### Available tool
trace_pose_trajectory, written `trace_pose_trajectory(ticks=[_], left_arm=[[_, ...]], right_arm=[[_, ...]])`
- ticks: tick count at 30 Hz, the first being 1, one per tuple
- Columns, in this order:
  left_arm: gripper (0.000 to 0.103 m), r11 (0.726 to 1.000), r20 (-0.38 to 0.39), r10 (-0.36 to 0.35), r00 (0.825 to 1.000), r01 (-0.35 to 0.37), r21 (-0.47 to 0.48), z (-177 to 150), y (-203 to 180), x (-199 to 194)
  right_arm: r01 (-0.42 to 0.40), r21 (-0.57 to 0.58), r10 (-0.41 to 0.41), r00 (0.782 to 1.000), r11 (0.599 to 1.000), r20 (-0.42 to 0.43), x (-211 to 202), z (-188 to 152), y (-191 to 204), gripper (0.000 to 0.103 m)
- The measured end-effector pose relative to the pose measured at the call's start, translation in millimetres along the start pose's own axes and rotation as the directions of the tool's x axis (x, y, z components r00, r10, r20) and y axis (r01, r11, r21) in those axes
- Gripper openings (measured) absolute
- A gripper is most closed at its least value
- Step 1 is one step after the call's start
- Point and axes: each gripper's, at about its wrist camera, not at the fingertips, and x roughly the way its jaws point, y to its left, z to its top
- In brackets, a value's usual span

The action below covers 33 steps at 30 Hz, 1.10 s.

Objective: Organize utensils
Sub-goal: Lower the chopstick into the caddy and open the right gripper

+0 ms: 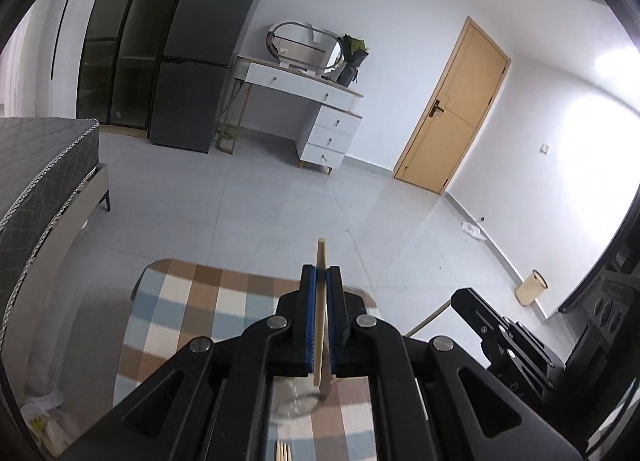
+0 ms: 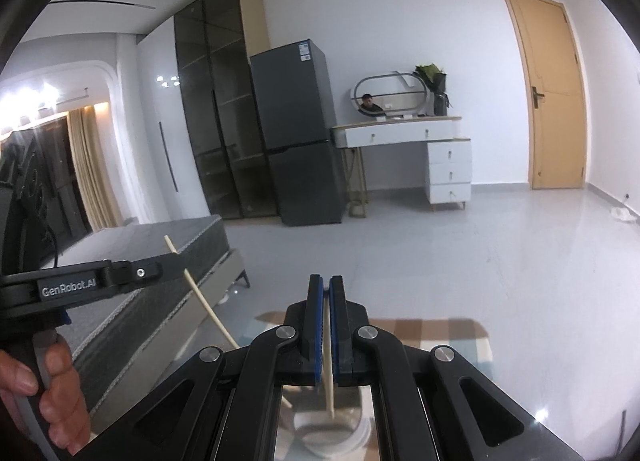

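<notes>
My left gripper [image 1: 321, 273] is shut on a wooden chopstick [image 1: 320, 317] that sticks up past the fingertips and down toward a clear glass cup [image 1: 294, 401] on the checked tablecloth [image 1: 188, 301]. Several more chopsticks [image 1: 283, 452] lie at the bottom edge. My right gripper [image 2: 325, 283] is shut on another wooden chopstick [image 2: 329, 377], its lower end over a round white cup [image 2: 340, 429]. The left gripper's body [image 2: 80, 285] shows at the left of the right wrist view, with its chopstick [image 2: 200, 293] slanting down. The right gripper's body [image 1: 500, 337] shows in the left wrist view.
A bed [image 1: 36, 173] stands to the left. A grey fridge [image 1: 200, 57], dark glass cabinet [image 1: 116, 33], white dressing table [image 1: 316, 109] and wooden door [image 1: 456, 109] line the far wall. A small bin [image 1: 531, 287] stands on the tiled floor at right.
</notes>
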Motion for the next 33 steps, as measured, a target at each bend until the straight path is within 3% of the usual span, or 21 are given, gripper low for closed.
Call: trace_pose_trajectory(ticks=[12,22,26,30,32,33], left_arm=[[0.001,0.999,-0.063,0.048,0.997,-0.049,-0.009,-11.2,31.7,59.3],[0.001,0.999,-0.124,0.038,0.992,-0.038,0.002,-22.6,31.7,73.8],[0.001,1.000,-0.195,0.014,0.981,-0.011,0.016,-33.6,29.5,80.4],[0.001,0.999,-0.235,0.044,0.971,-0.038,0.029,-39.6,29.2,77.5],[0.011,0.998,-0.237,0.067,0.969,-0.061,0.034,-38.7,29.4,72.9],[0.015,0.996,-0.240,0.082,0.967,-0.074,0.039,-38.2,29.4,67.7]], right_arm=[[-0.020,-0.015,0.019,0.998,1.000,-0.054,68.2,-13.1,-4.1,0.002],[-0.045,-0.049,0.036,0.985,0.998,-0.167,95.1,-44.7,-1.9,0.003],[-0.063,-0.035,0.055,0.979,0.997,-0.198,99.3,-49.7,-2.2,0.006],[-0.064,-0.006,0.061,0.977,0.998,-0.206,93.5,-52.9,-6.5,0.023],[-0.058,0.009,0.059,0.979,0.998,-0.194,84.0,-54.5,-10.2,0.026],[-0.052,0.016,0.054,0.980,0.999,-0.190,80.1,-55.4,-12.0,0.032]])
